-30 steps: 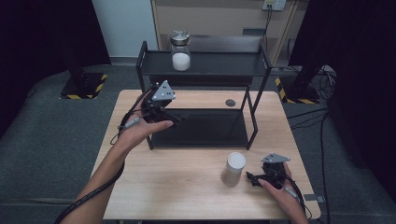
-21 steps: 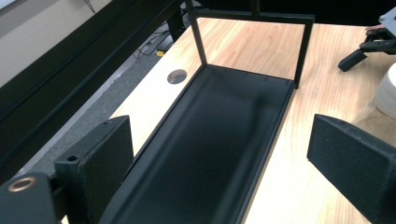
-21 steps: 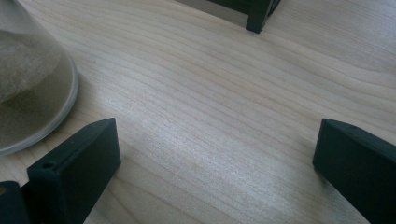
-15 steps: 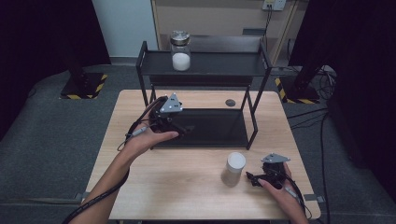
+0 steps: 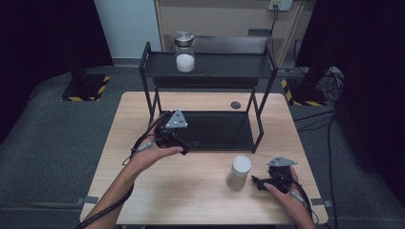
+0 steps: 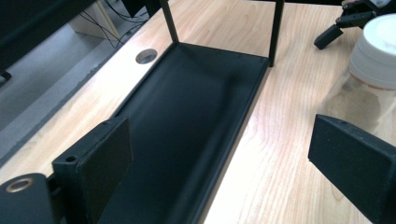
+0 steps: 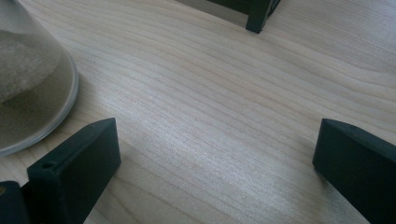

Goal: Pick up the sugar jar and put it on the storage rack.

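- The left gripper (image 5: 184,145) hangs at the front left corner of the black rack (image 5: 261,71), its jaws spread wide with nothing between them; in its own view the pads frame the rack's bottom tray (image 6: 187,121) and bare wood.
- The right gripper (image 5: 260,182) rests on the table (image 5: 191,191) near the front right corner, jaws likewise wide apart and empty (only tabletop shows between the pads in its own view).
- The white-lidded jar (image 5: 238,172) stands upright on the table, just beside the right gripper's tips and in front of the rack's front right leg. Whether a jaw tip touches it I cannot tell from above.
- In the right gripper view the jar (image 7: 32,88) is cut off by the left and top edges; only its lower glass wall and a pale grainy filling show.
- In the left gripper view the jar (image 6: 373,60) is cut by the right edge, and the right gripper (image 6: 343,23) shows only as jaw tips at the top edge.
- A second jar (image 5: 184,52), with a metal lid and white contents, stands on the rack's top shelf, left of centre.
- A small round hole (image 5: 235,104) sits near the table's back edge, behind the rack.
- The left hand (image 5: 150,155) covers much of its gripper's body.
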Motion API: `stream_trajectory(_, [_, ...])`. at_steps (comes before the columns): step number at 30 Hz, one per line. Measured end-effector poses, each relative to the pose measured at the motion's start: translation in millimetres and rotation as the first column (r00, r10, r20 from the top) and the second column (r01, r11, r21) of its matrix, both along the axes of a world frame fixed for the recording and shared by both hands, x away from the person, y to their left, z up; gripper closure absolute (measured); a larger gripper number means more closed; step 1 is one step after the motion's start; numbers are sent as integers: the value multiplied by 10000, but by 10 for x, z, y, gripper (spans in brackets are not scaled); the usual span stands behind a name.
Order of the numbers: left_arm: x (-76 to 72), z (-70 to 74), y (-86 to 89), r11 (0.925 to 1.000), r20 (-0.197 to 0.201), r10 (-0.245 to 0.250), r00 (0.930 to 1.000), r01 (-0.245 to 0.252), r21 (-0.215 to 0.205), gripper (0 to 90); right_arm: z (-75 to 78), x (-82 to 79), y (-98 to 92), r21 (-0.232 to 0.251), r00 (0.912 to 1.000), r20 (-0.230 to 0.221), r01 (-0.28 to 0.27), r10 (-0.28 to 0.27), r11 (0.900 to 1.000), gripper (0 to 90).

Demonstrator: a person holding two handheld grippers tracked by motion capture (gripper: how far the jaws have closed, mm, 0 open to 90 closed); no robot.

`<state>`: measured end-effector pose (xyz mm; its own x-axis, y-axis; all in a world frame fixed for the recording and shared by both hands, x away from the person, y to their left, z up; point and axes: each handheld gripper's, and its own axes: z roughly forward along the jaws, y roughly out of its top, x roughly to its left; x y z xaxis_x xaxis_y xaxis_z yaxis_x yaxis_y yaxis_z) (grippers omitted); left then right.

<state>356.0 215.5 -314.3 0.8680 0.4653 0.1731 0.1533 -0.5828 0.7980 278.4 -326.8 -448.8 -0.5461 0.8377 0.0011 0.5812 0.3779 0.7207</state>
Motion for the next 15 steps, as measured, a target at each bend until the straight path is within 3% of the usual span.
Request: stream_trajectory(15, [-130, -380, 110, 9999, -493, 29, 9988, -34, -107, 54, -1, -6, 2, -6, 10000, 14, 19, -19, 10000, 13])
